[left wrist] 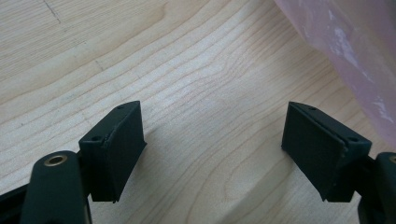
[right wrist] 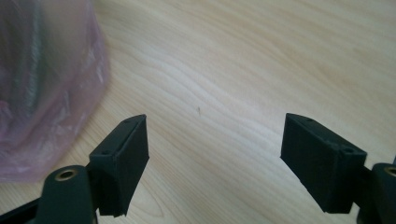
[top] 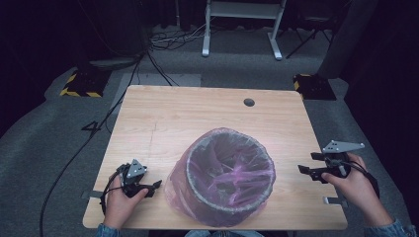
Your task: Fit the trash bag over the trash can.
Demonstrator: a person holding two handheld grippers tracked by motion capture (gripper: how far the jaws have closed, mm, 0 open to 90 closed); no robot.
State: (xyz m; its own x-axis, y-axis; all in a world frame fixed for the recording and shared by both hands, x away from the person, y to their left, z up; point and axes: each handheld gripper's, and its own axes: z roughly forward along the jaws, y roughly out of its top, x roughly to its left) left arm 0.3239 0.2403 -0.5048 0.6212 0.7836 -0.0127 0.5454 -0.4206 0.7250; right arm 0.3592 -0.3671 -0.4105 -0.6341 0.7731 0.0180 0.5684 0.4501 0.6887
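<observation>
Two grippers idle | left gripper (top: 157,184) and right gripper (top: 301,169) spread wide, holding nothing | bagged bin (top: 230,174) sat near desk (top: 197,113) front edge, between them | step: approach, judged | next: close in on bag rim (top: 262,148)

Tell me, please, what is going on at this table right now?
A person sits at a wooden table with a gripper in each hand. In the middle stands a bin lined with a pink bag that folds over its rim and down the outside. The left gripper is just left of the bin, the right gripper off to its right. Both have their jaws wide open over bare wood and hold nothing; neither touches the bag yet.
</observation>
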